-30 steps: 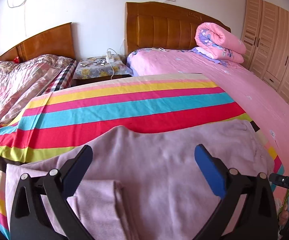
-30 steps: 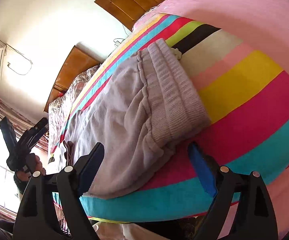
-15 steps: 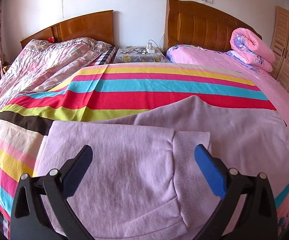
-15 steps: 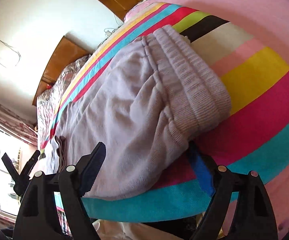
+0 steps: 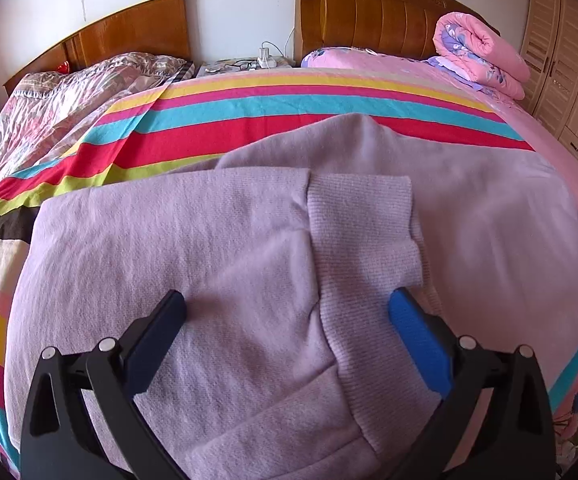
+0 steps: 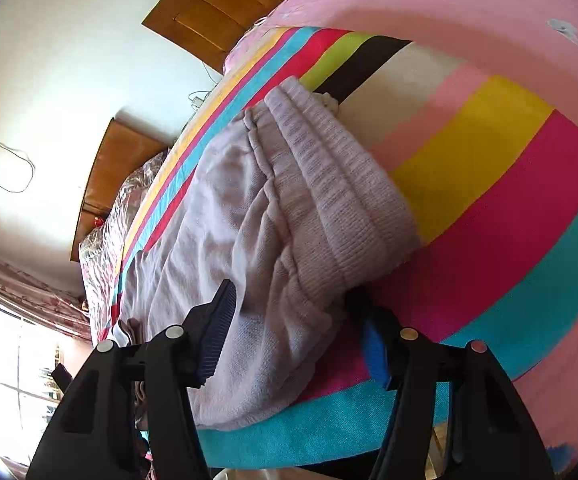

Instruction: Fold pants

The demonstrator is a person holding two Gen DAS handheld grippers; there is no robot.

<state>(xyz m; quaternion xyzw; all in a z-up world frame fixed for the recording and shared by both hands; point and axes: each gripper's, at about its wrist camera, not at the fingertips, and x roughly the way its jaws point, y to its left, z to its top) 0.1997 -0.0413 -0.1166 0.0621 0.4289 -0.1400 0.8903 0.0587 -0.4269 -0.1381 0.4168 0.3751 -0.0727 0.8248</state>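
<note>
Pale lilac pants (image 5: 209, 240) lie spread on a striped sheet (image 5: 249, 128) over the bed. One leg is folded back, and its ribbed cuff (image 5: 361, 232) rests on top. My left gripper (image 5: 287, 320) hovers open just above that leg, one finger on each side of the cuff, and holds nothing. In the right wrist view the pants (image 6: 217, 220) end in a ribbed waistband (image 6: 341, 192) near the bed's edge. My right gripper (image 6: 293, 332) straddles the waistband's near corner. Its jaws are closing with bunched fabric between them, one finger on top and the other tucked under the edge.
A rolled pink quilt (image 5: 477, 52) sits at the head of the pink bed, with a wooden wardrobe (image 5: 569, 60) to the right. A second bed under plastic (image 5: 69, 100) stands to the left, a cluttered nightstand (image 5: 245, 66) between the headboards. The striped sheet (image 6: 489, 200) drops off at the near edge.
My left gripper has come down and forward over the pants, so the cuff now lies between its fingers. My right gripper's jaws have narrowed around the waistband corner.
</note>
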